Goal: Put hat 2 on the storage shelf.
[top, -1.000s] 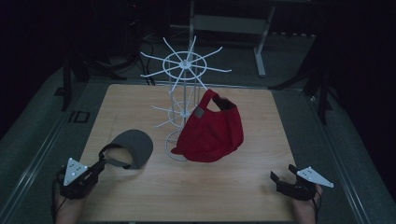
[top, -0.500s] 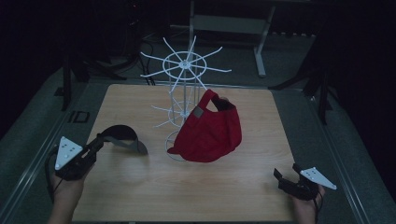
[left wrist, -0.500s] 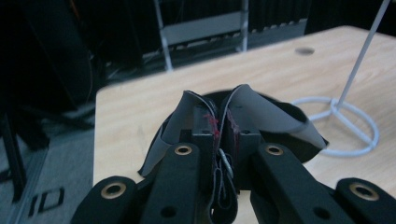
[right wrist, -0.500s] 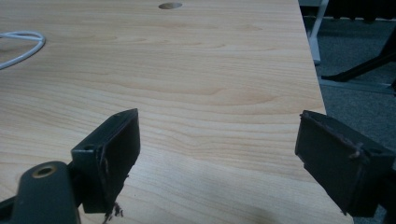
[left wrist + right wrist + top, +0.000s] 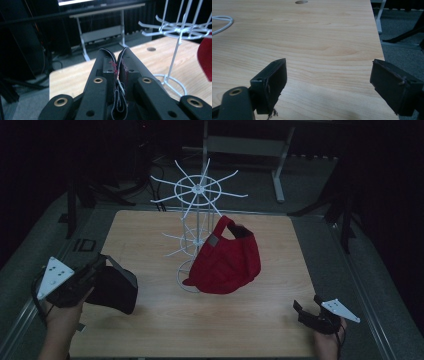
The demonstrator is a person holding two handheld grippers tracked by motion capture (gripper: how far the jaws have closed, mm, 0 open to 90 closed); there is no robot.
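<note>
High view, left gripper [image 5: 97,270]: clamped on the black cap [image 5: 117,290], held above the table [image 5: 150,235] near its left edge.
High view, right gripper [image 5: 305,312]: low at the near right corner.
High view, rack: white wire rack [image 5: 199,187] carried a red cap [image 5: 227,262].
Left gripper view: jaws pinched together on the cap's edge [image 5: 119,75].
Right gripper view: fingers [image 5: 275,80] wide apart over bare wood.

Light wooden table [image 5: 150,330], square top with a small round hole [image 5: 151,49] near one edge, standing on grey floor [image 5: 350,285]. White wire rack [image 5: 199,210] sits on it by its ring base [image 5: 186,282], about mid-table. Red cap [image 5: 227,262] hangs on the rack, its lower edge at or just above the tabletop right of the base; contact hard to tell.
</note>
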